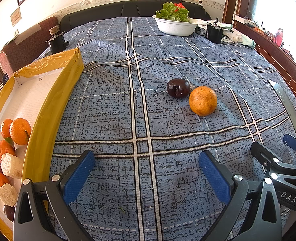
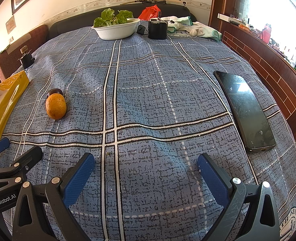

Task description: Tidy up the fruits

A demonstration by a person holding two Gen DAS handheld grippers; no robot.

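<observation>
A: Where did the loose fruit sit?

B: Two pieces lay on the blue plaid cloth covering the worktop (image 1: 111, 104). In the left wrist view the round orange mandarin (image 1: 203, 100) was at about one o'clock from the left gripper (image 1: 146, 175), and the dark purple plum (image 1: 178, 88) touched it on its far side, toward eleven o'clock.

A: And the container?

B: The shallow yellow-taped cardboard tray (image 1: 53, 100) ran along nine o'clock. It already held several mandarins, pale cut chunks and dark plums in a row, so I judged the two strays belonged there.

A: The jaws?

B: Both pairs were spread wide with nothing between them. The right gripper (image 2: 145, 175) hovered over bare cloth, with the fruit off at ten o'clock from it.

A: Any axis to mind?

B: The mandarin looked slightly oval, its long axis running roughly eleven to five in the right wrist view. The plum's stem dimple faced the left camera. Being round and touching, one could roll if the other were nudged.

A: Anything else nearby?

B: A black smartphone (image 2: 246, 112) lay at two o'clock of the right gripper, well apart from the fruit.
</observation>
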